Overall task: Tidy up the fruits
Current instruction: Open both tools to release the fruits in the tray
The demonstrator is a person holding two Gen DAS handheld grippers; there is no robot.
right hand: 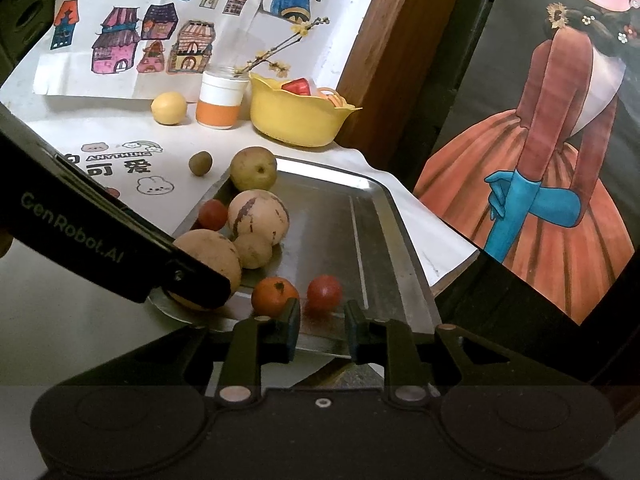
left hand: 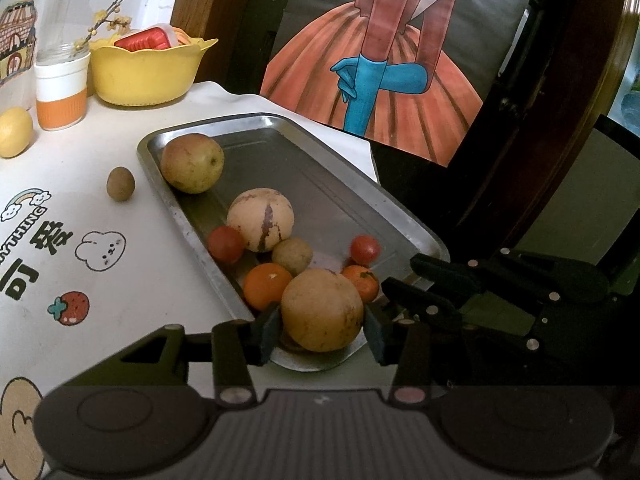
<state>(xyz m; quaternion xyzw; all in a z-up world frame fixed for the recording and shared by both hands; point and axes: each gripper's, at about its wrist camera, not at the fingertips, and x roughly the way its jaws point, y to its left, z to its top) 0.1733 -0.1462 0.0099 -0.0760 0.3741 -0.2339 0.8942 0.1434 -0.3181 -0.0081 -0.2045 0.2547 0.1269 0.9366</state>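
Left gripper (left hand: pixel 322 330) has its pads on both sides of the big tan fruit (left hand: pixel 322 310) at the near end of the tray (left hand: pixel 360 184). Jaws are spread about as wide as the fruit and touching it. From the right wrist view the fruit looks to sit on or just above the near rim, so I can't tell if it's bearing weight yet.

Right gripper (right hand: pixel 322 326) holds nothing. Jaws are partly open, over the near edge of the tray, just short of the tomato (right hand: pixel 325 292) and orange (right hand: pixel 275 296).

Tray contents:
- apple (left hand: pixel 192 162) in the far left corner
- striped melon (left hand: pixel 260 218) mid-left
- small fruit clustered near the gripper

Still on the cloth: kiwi (left hand: pixel 120 183) just left of the tray, lemon (left hand: pixel 15 131) far left by the cup (left hand: pixel 62 88).

My read: the big fruit is being set down or picked up at the near end.

How to do it well:
- Keep the grip across the widest part. It's round and smooth, and pads above or below the equator will squeeze it out.
- Move straight up or down. The second orange (left hand: pixel 267 285) touches it on the left, and any sideways drag sets the small ones rolling.
- If releasing, seat it fully inside the rim first. It's close to the lip and could roll off the near edge.
- Keep the right gripper back so the two don't clash.
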